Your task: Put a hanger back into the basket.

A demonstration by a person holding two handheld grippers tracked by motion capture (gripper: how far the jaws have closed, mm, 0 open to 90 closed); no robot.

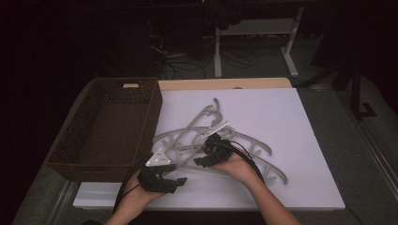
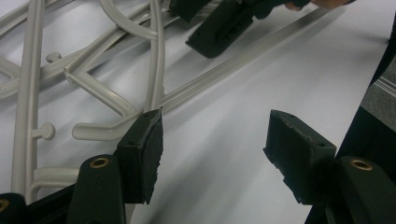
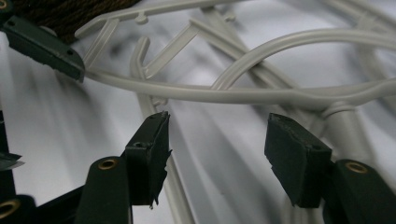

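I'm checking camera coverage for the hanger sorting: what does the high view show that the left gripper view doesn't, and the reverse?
High view alone: the brown wicker basket left of the white board, the floor behind, and both forearms. Left gripper view alone: a close look between the left hand-held gripper pads, open over bare board beside a hanger's end. Both share: the tangled grey hangers and the right hand-held gripper over them.

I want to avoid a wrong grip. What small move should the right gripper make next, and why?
Probably ease the right gripper forward and close on the nearest grey hanger bar. Its fingers stand apart with nothing between them, and that bar crosses just beyond their tips.
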